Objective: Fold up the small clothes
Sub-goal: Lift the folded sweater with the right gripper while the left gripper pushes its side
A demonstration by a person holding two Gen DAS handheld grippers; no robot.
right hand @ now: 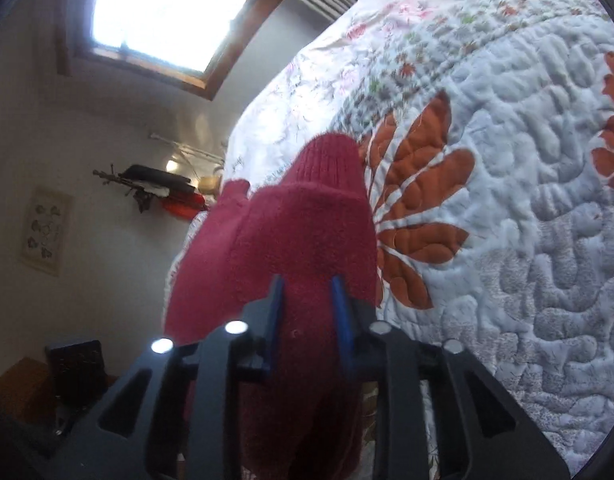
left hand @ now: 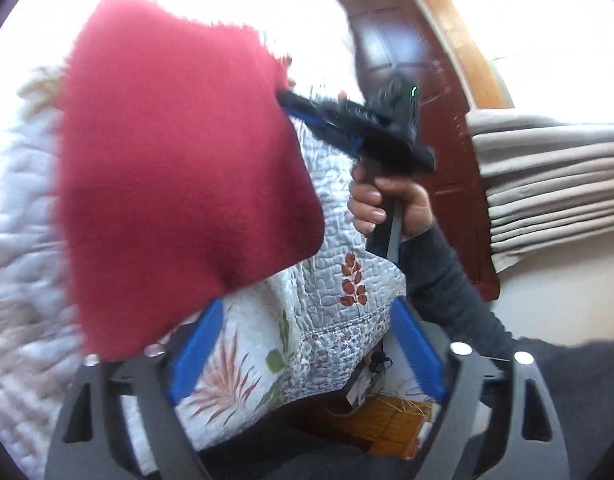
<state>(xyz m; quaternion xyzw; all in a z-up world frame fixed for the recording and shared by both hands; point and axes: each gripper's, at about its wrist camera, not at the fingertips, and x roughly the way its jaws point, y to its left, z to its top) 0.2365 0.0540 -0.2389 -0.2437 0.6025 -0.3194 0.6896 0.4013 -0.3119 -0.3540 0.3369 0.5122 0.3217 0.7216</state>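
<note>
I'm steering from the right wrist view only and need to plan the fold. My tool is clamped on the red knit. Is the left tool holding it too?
Observer: No. The left tool is open, with nothing between its blue pads.
Operator: Is the cloth lying on the bed?
Observer: No, the red knit hangs in the air from the right tool, in front of the quilt.
Operator: How near is the left tool?
Observer: The knit's lower corner hangs beside one pad; I cannot tell whether they touch.
</note>
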